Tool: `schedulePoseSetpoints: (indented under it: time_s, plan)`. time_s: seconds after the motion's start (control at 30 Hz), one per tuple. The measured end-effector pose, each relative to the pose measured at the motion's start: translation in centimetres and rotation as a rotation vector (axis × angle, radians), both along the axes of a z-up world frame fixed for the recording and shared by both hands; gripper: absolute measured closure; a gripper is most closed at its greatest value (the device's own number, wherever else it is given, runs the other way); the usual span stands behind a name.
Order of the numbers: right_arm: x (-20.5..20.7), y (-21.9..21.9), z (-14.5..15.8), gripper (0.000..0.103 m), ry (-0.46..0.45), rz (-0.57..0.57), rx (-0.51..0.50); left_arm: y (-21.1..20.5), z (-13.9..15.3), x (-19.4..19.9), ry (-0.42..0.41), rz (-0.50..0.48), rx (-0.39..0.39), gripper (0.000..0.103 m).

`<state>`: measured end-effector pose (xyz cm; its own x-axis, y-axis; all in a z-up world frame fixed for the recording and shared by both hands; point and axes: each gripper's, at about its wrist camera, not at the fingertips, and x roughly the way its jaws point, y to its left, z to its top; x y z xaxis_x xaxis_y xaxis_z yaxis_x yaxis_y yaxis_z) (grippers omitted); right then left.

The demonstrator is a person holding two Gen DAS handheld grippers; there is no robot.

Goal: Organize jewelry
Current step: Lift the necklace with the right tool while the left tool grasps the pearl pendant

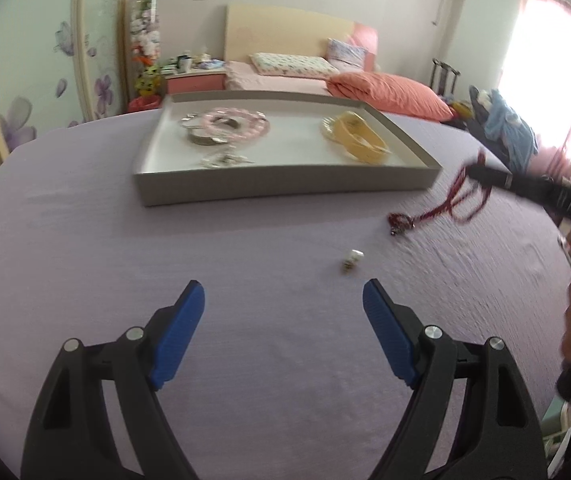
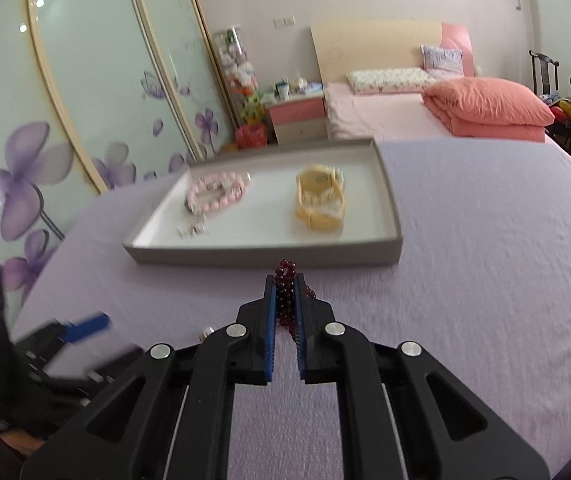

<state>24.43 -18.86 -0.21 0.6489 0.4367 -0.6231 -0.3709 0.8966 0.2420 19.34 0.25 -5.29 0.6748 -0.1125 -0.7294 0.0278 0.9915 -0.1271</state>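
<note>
A grey tray (image 1: 285,190) (image 2: 261,254) lies on the lilac cloth. It holds a pink bead bracelet (image 1: 241,124) (image 2: 215,192), a yellow bracelet (image 1: 359,136) (image 2: 321,200) and small silver pieces (image 1: 223,159) (image 2: 193,231). My right gripper (image 2: 285,280) is shut on a dark red bead necklace (image 2: 286,292), just in front of the tray. In the left wrist view it (image 1: 485,172) lifts the necklace (image 1: 445,204), whose end trails on the cloth. My left gripper (image 1: 283,300) is open and empty above the cloth. A small white charm (image 1: 351,260) lies just ahead of it.
A lilac cloth (image 1: 85,280) covers the round table. Behind it stand a pink bed (image 2: 405,112), a bedside cabinet (image 2: 297,120) and flowered wardrobe doors (image 2: 65,120). My left gripper shows blurred at the lower left of the right wrist view (image 2: 85,326).
</note>
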Motion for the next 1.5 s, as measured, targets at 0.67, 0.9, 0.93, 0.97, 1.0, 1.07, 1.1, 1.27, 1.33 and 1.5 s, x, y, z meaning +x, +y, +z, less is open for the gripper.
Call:
schedulePoseSetpoints:
  time_s: [0.67,0.9,0.93,0.97,1.0,1.07,1.1,1.27,1.33,1.5]
  plan:
    - [0.4,-2.3,0.8,0.095,-0.01,-0.017,0.046,-5.7,-2.4,4.5,0.067,-0.036,0.057,0.074]
    - [0.2,-2.0,0.9,0.094,-0.01,-0.014,0.054,-5.3,-2.4,4.4,0.066,-0.043,0.055,0.09]
    - [0.2,-1.8,1.0,0.094,-0.012,-0.012,0.054,-5.0,-2.4,4.4,0.067,-0.037,0.054,0.09]
    - [0.1,-1.7,1.1,0.094,-0.015,-0.011,0.054,-4.6,-2.3,4.4,0.067,-0.032,0.051,0.09]
    - [0.1,-1.6,1.1,0.095,-0.018,-0.01,0.054,-4.0,-2.2,4.2,0.063,-0.023,0.051,0.09]
    - [0.0,-1.4,1.4,0.094,-0.024,-0.006,0.055,-3.3,-1.8,3.8,0.053,-0.011,0.054,0.09]
    - [-0.1,-1.3,1.5,0.095,-0.028,-0.004,0.057,-2.7,-1.5,3.6,0.044,-0.001,0.055,0.09]
    - [0.0,-0.8,2.4,0.095,-0.05,0.007,0.06,0.1,0.4,2.8,0.006,0.048,0.056,0.09]
    - [0.1,-0.5,2.9,0.095,-0.064,0.01,0.059,1.4,1.4,2.4,-0.016,0.075,0.054,0.09]
    - [0.1,0.6,4.0,0.095,-0.097,0.026,0.055,3.9,3.7,1.8,-0.067,0.132,0.048,0.09]
